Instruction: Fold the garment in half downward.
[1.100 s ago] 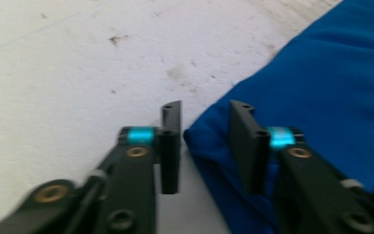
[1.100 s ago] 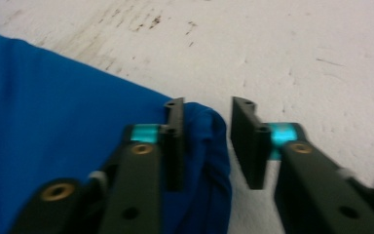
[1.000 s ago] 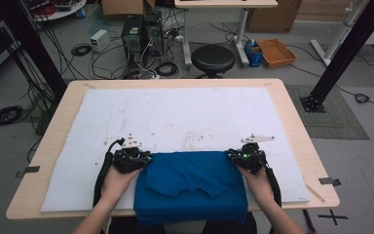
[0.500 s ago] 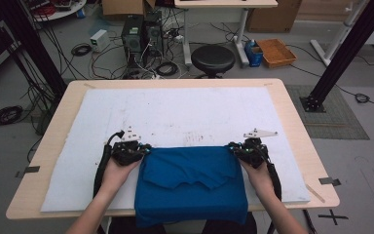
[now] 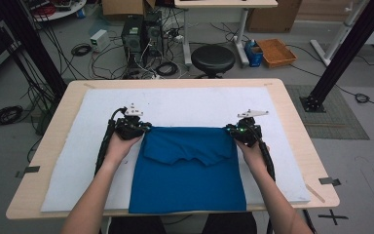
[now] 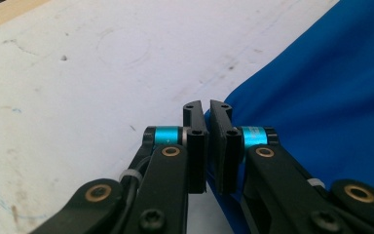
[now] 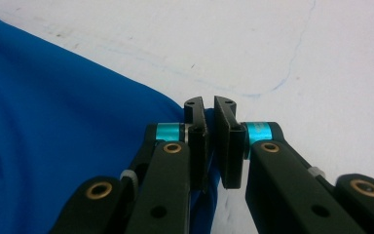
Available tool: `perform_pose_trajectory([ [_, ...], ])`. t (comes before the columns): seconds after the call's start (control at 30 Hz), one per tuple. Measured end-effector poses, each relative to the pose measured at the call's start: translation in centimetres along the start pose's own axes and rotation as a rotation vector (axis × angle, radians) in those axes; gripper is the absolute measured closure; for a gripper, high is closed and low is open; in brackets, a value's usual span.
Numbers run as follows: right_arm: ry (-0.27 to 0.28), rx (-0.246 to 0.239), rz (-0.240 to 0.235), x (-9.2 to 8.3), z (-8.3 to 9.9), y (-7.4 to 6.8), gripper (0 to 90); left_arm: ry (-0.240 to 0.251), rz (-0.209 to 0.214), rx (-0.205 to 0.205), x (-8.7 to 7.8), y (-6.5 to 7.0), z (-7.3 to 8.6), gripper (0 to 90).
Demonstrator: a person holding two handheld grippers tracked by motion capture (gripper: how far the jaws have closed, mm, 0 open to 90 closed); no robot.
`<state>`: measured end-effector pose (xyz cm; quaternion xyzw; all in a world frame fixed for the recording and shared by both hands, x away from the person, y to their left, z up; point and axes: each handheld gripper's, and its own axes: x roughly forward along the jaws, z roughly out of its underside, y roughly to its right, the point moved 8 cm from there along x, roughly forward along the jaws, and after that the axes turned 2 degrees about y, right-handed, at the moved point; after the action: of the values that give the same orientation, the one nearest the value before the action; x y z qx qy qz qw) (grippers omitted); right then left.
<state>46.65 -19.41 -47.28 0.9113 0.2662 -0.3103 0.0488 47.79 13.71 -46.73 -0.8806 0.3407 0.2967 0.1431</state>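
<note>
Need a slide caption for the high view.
Left gripper and right gripper pinch the blue cloth by its far corners on the white mat.

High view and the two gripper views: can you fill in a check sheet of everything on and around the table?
Surface: white mat on a wooden table, smudged.
Job's things: blue cloth, far edge stretched straight, front hanging over the table edge.
Clutter: nothing seen.
Grippers: left hand-held gripper and right hand-held gripper each shut on a far corner.
Cables: black, trailing along both forearms.
Surroundings: stool, computer towers, floor cables, orange tray.
</note>
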Motion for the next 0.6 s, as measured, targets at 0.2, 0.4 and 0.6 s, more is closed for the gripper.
perform_pose_trajectory([
  [0.2,-0.005,-0.002,0.01,0.8,-0.4,0.4,81.6,-0.022,-0.027,-0.022,1.0,-0.6,0.4,83.5],
  [0.4,0.011,-0.032,0.031,-0.5,-0.3,0.4,67.4,-0.001,-0.104,-0.089,-1.1,-0.3,1.0,64.2],
  [0.6,0.047,-0.032,0.012,-3.0,0.9,-0.1,62.1,0.02,-0.078,-0.143,-3.9,2.0,2.4,59.5],
])
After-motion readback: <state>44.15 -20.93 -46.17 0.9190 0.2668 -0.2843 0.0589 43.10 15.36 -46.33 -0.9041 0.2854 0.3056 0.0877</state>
